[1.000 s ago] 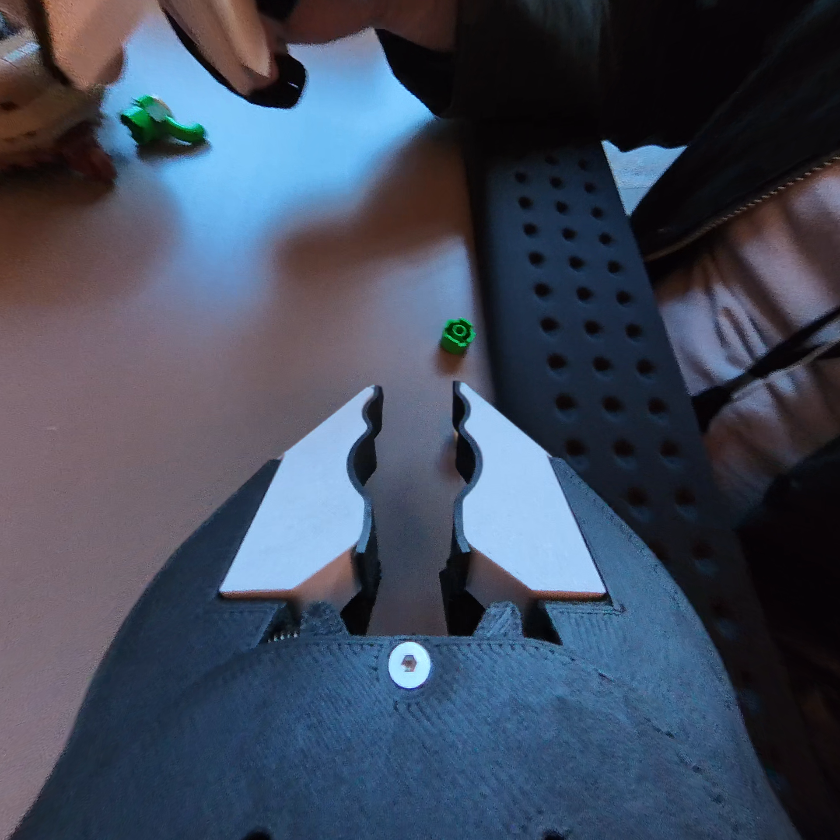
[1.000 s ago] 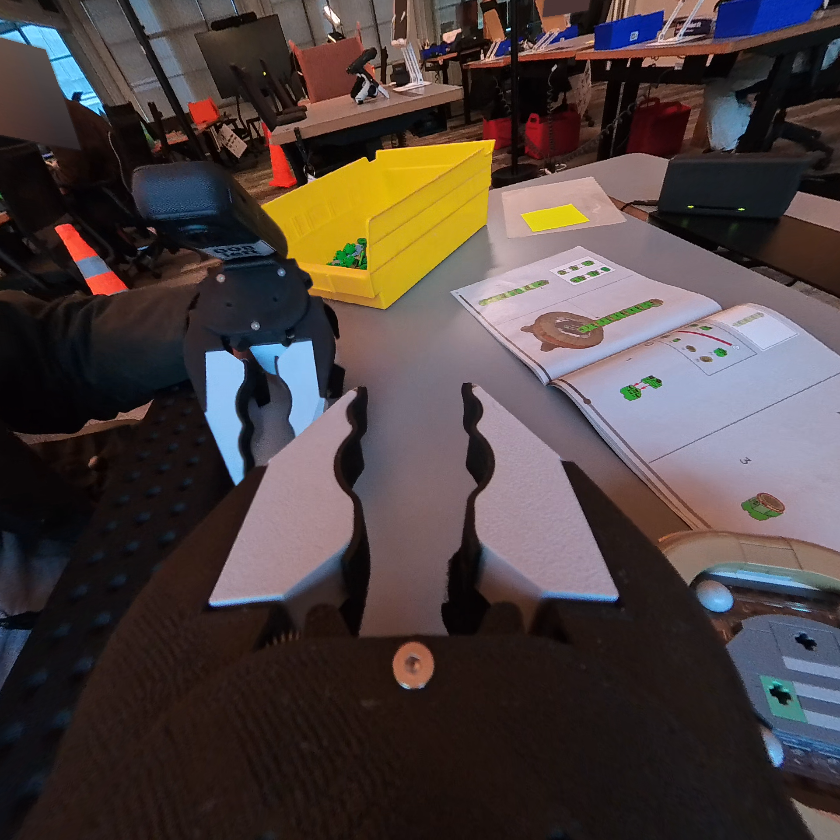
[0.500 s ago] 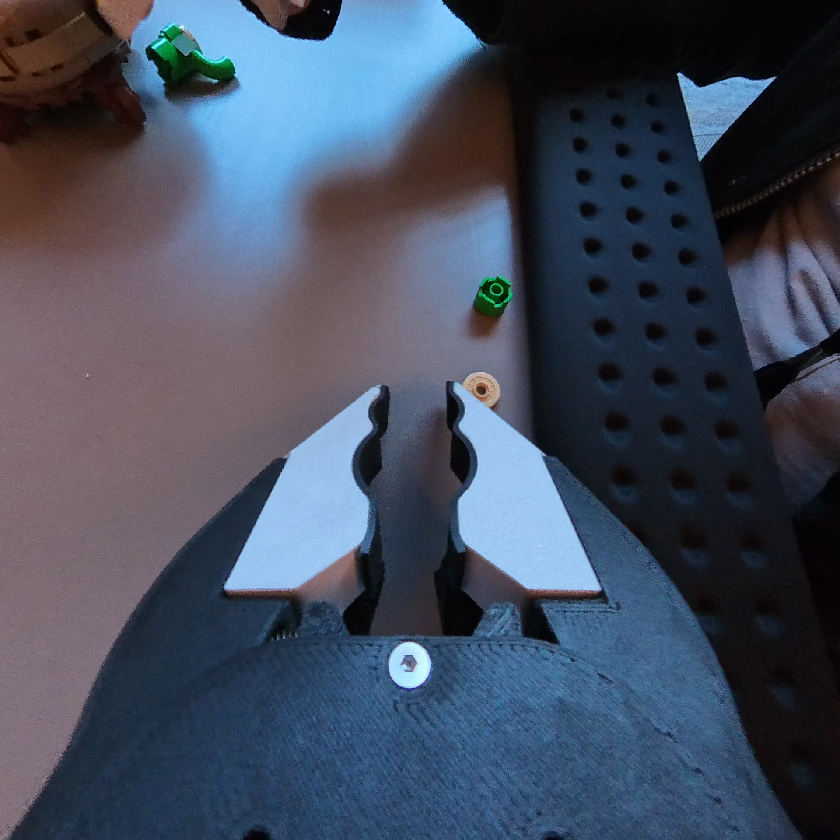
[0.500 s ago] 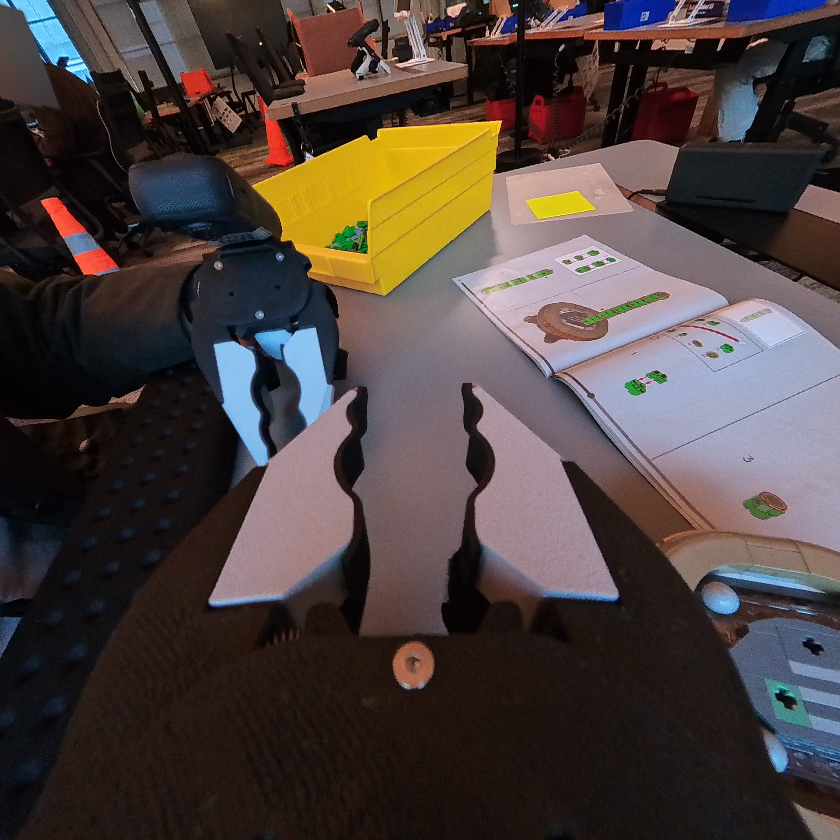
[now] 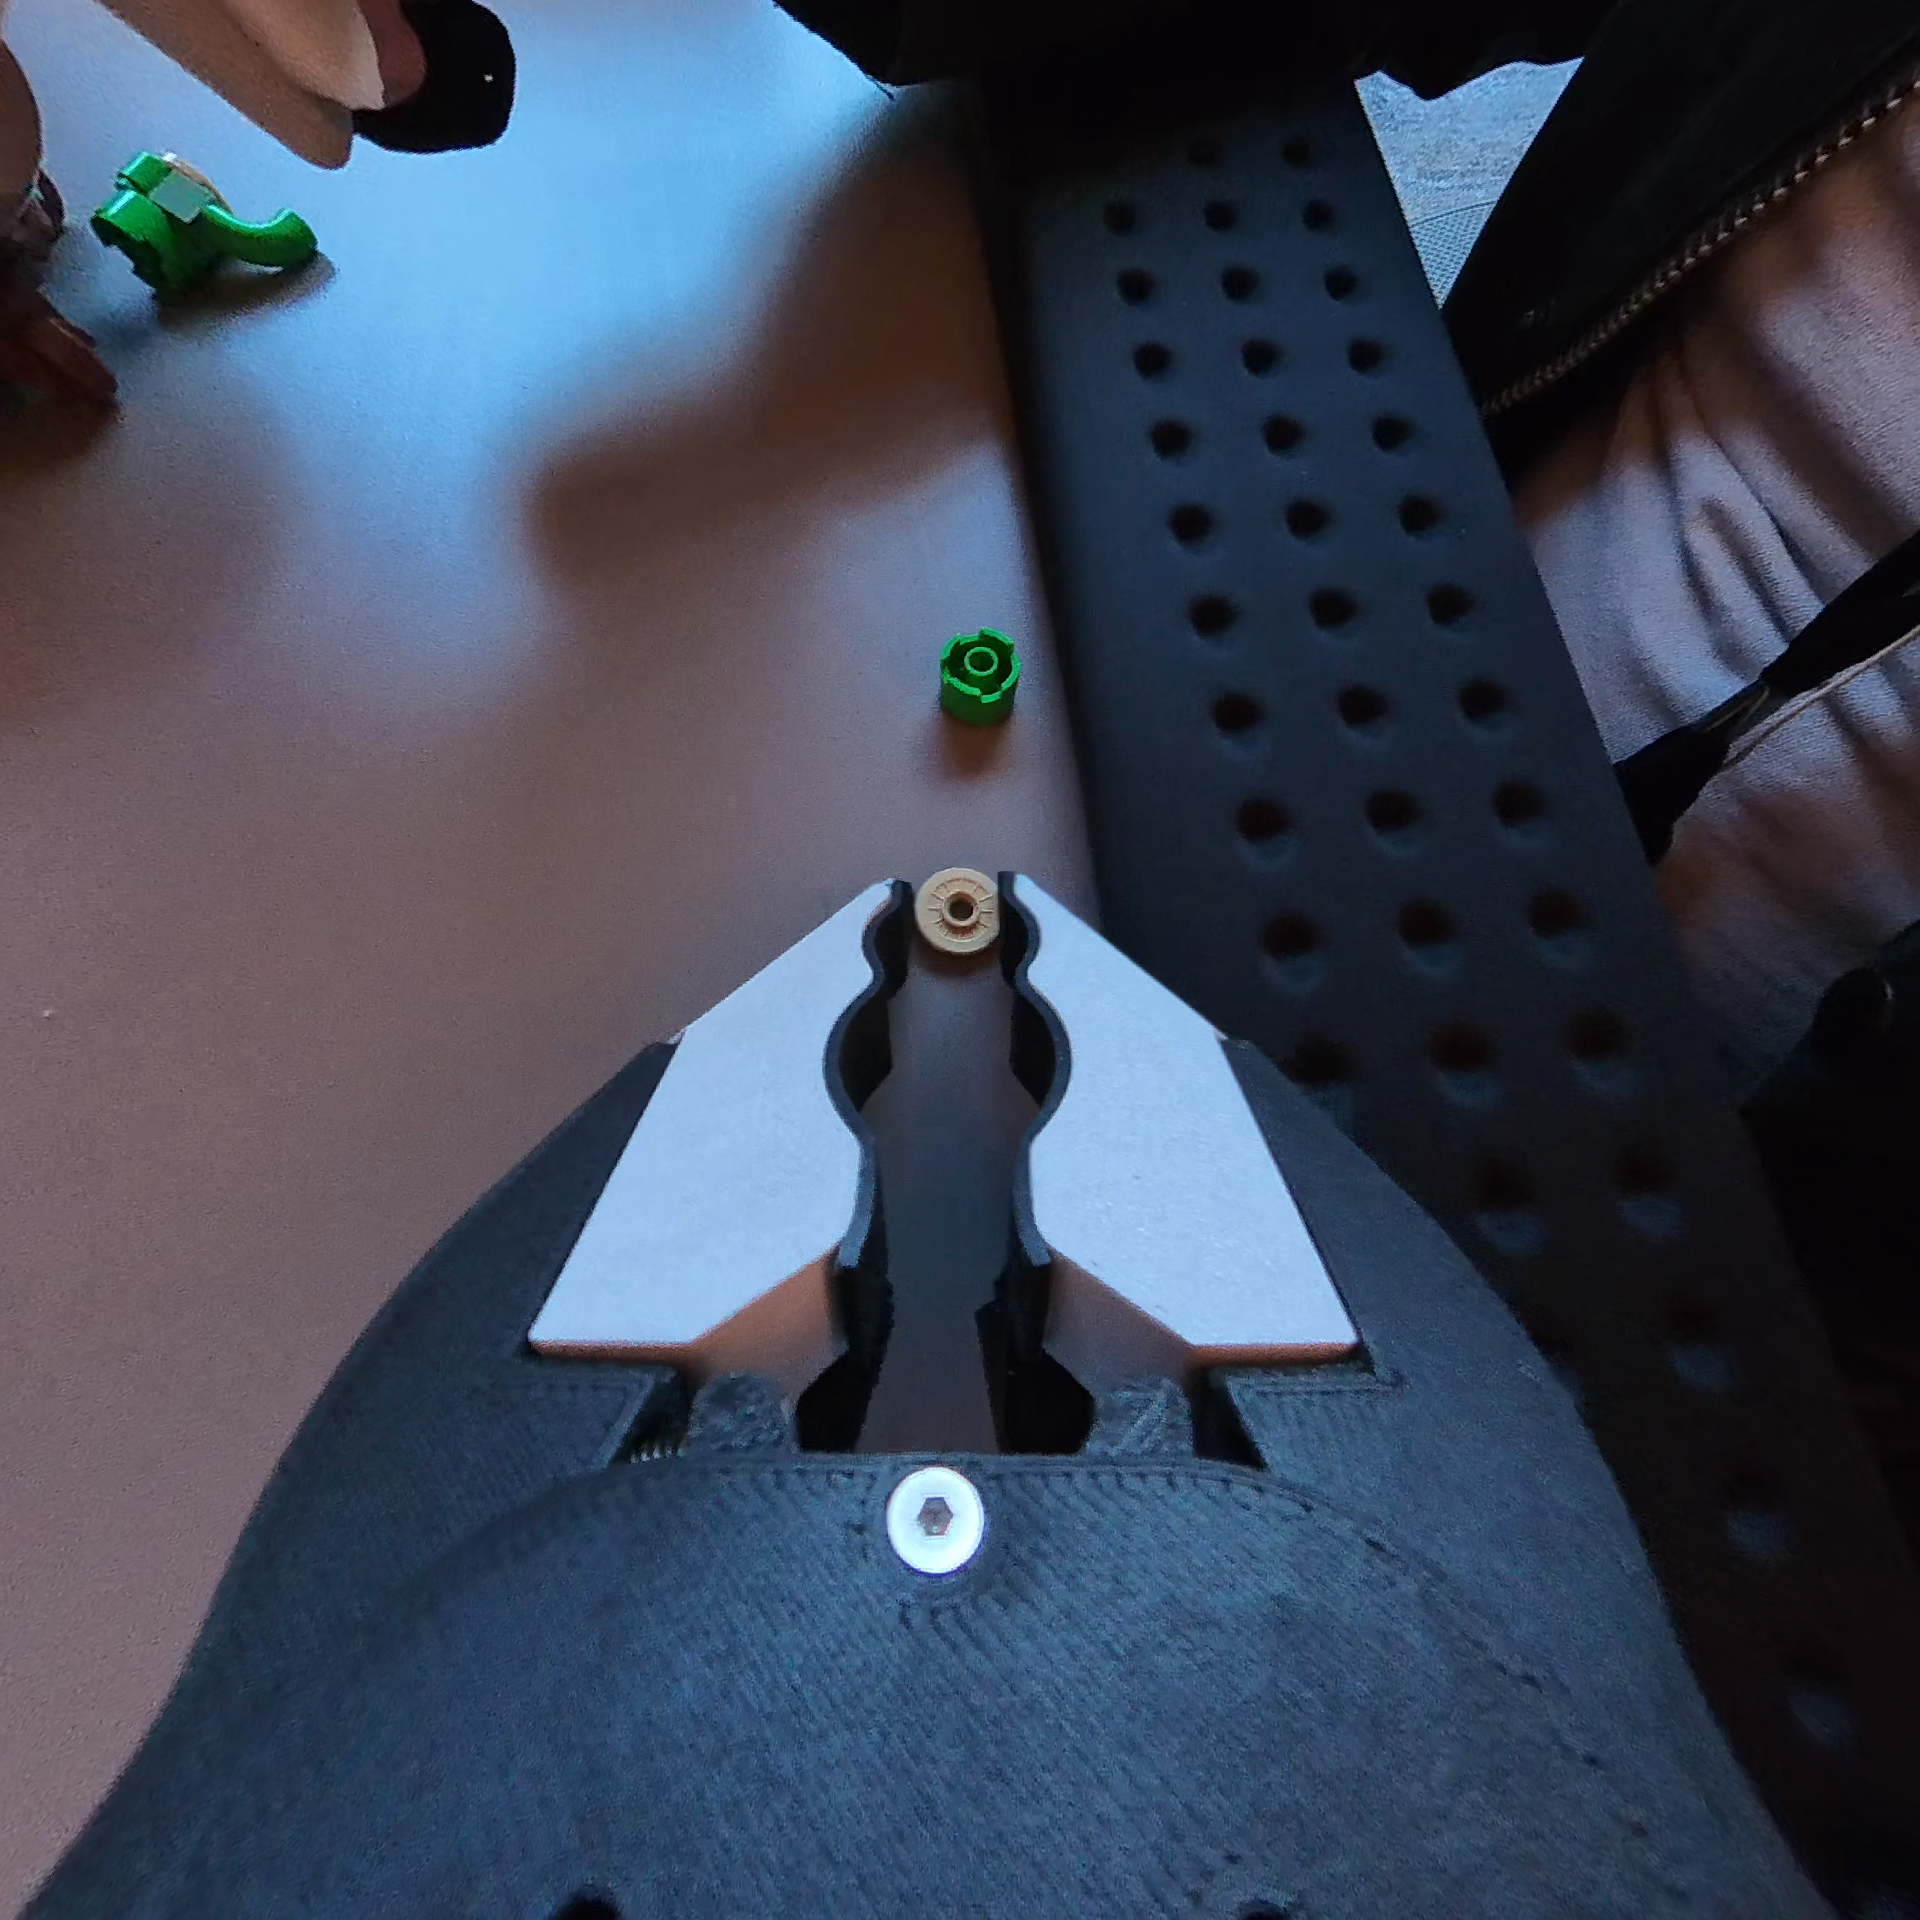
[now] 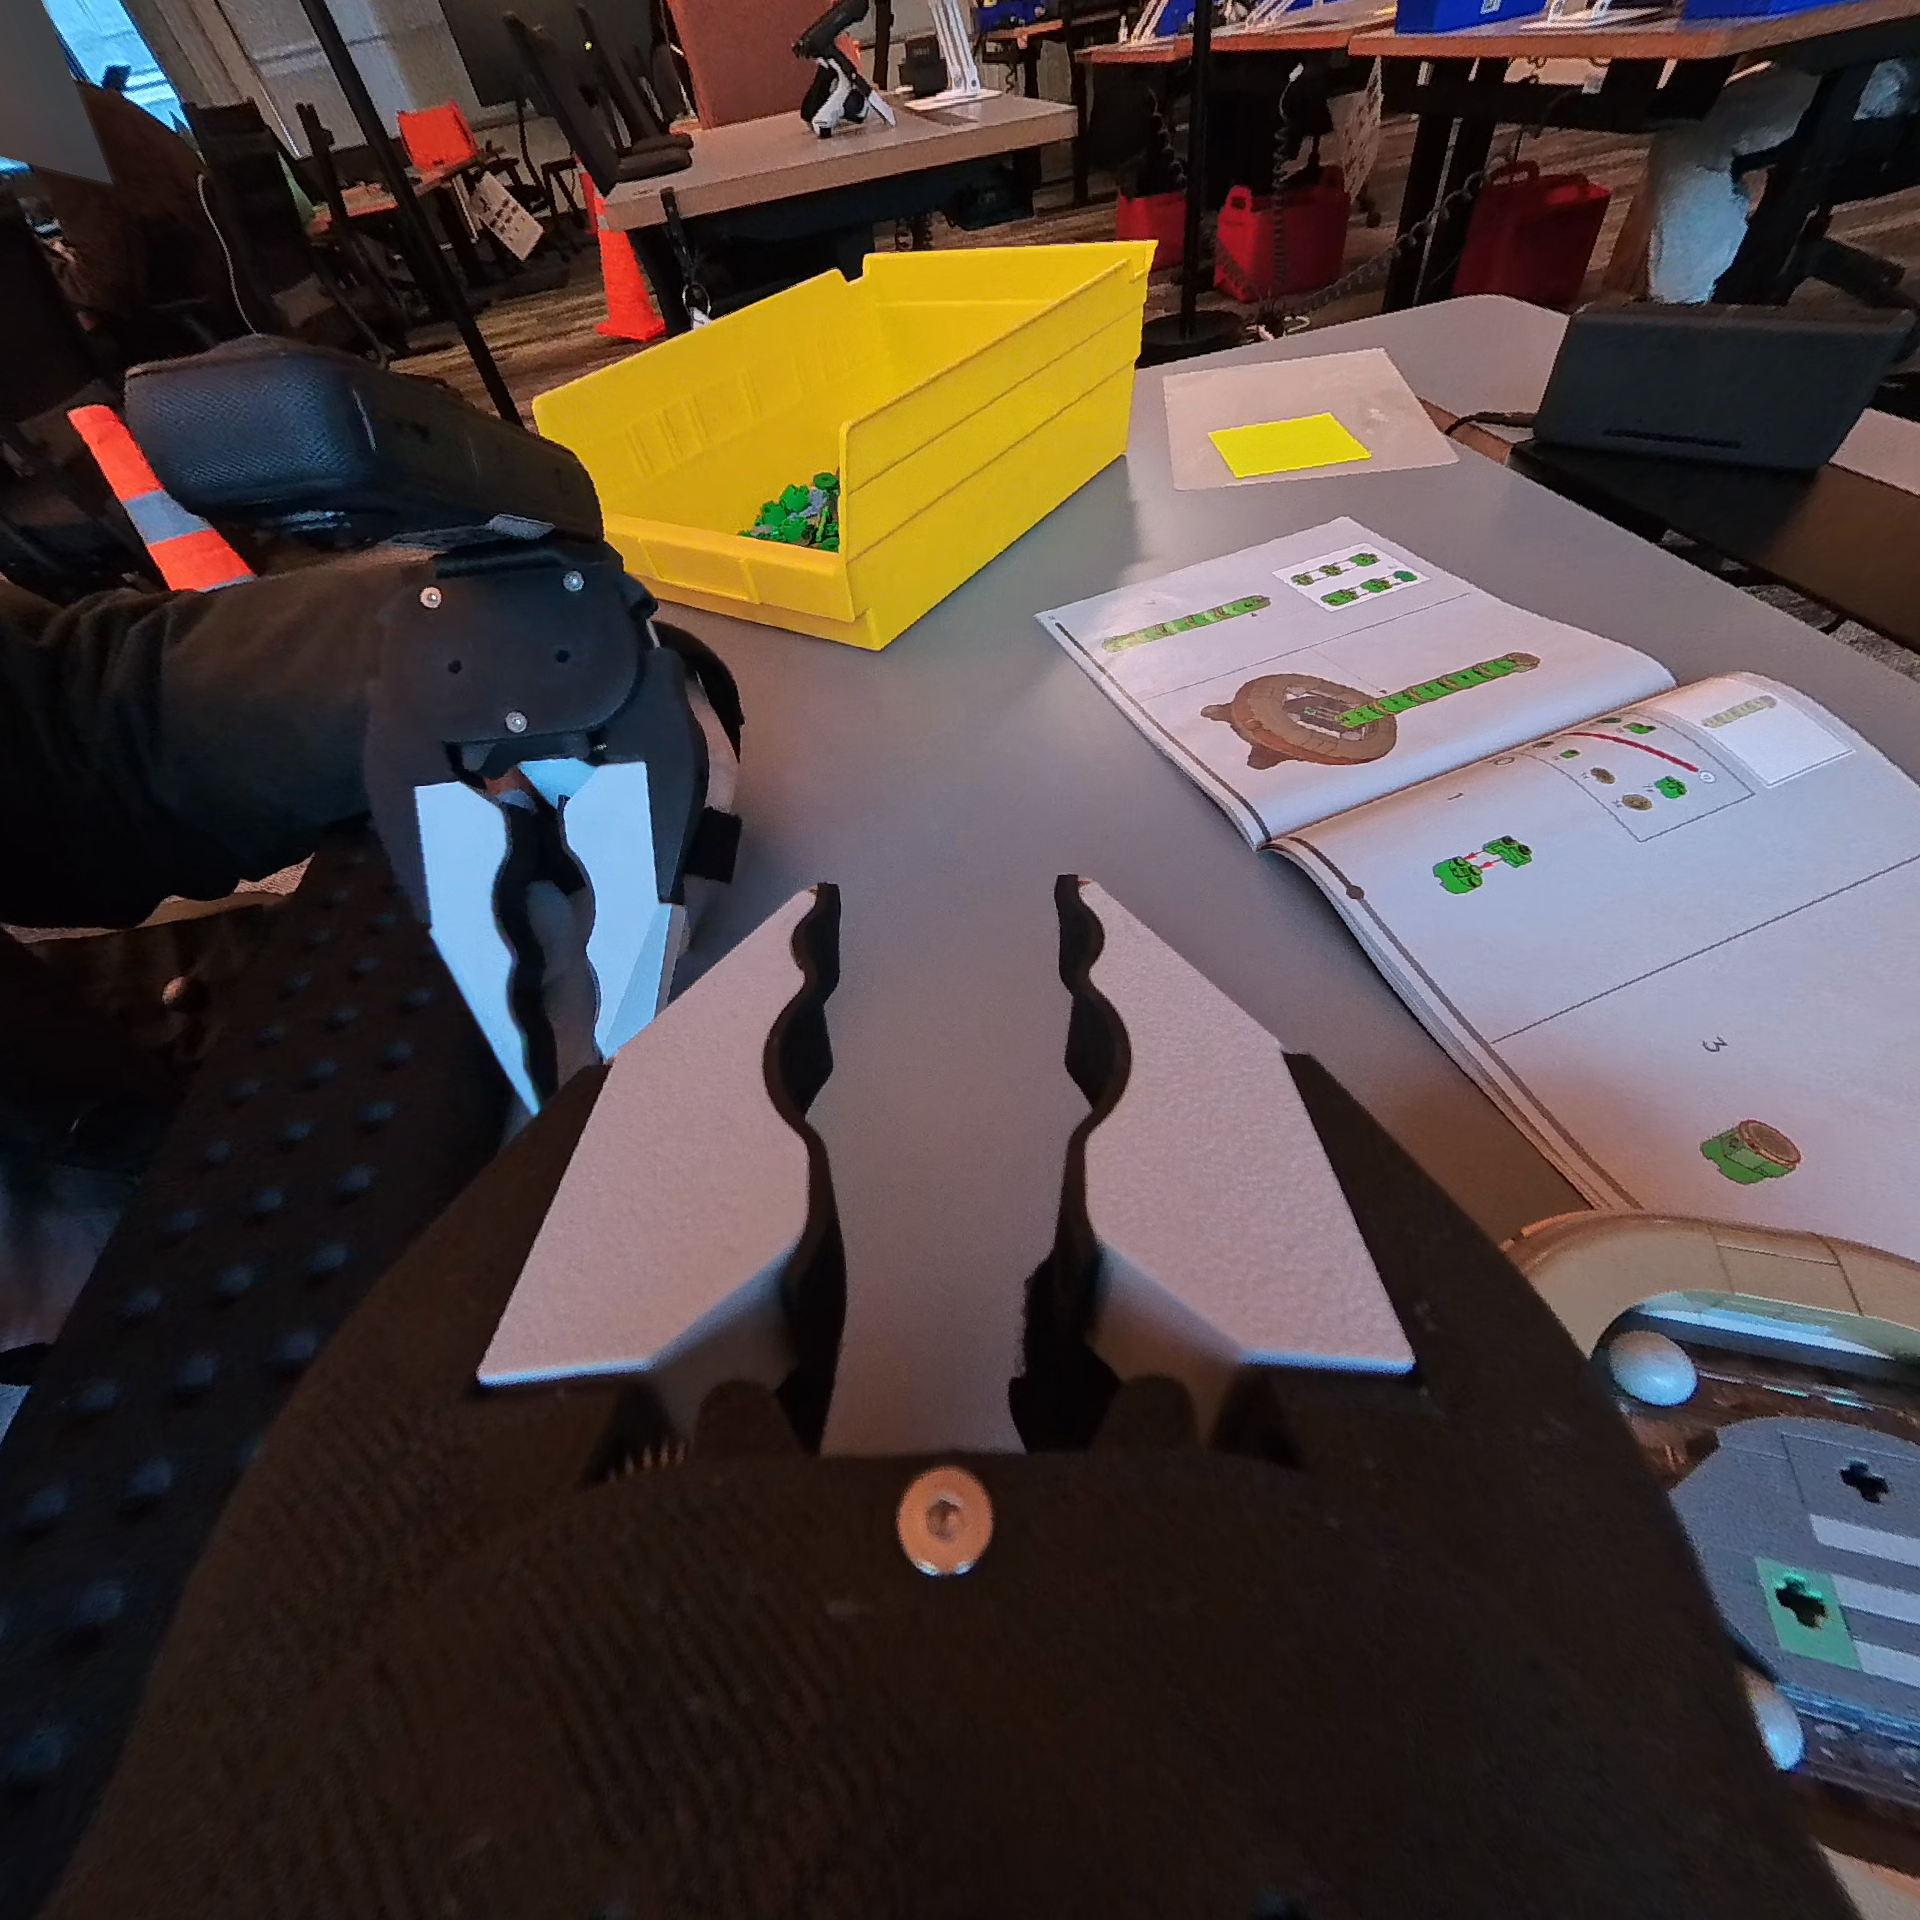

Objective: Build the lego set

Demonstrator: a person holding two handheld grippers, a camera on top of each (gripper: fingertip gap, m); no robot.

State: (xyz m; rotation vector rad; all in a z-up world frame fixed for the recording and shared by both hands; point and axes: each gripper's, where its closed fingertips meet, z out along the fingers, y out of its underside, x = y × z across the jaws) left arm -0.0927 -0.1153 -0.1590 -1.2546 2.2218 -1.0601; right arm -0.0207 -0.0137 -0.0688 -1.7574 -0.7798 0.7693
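Observation:
A small tan round lego piece (image 5: 958,911) lies on the table right between the tips of my left gripper (image 5: 951,894). The jaws stand narrowly apart around it; the piece is close to the right fingertip. A green round brick (image 5: 979,677) lies just beyond it. A green curved assembly (image 5: 192,229) lies far left. My right gripper (image 6: 948,894) is open and empty above the grey table. The left gripper also shows in the right wrist view (image 6: 551,935), tips down at the table edge. A round tan and grey lego model (image 6: 1766,1455) sits at lower right.
A black perforated mat (image 5: 1351,623) runs along the table edge beside the pieces. An open instruction booklet (image 6: 1558,831) lies to the right. A yellow bin (image 6: 883,436) with green pieces stands at the back. A black device (image 6: 1714,384) sits far right. My left tips are roughly 4 centimetres from the green round brick (image 5: 979,677).
My left gripper has shifted so the tan round piece, first unseen and then beside the right fingertip, now sits between the tips. Its jaws have narrowed. The right gripper has barely moved.

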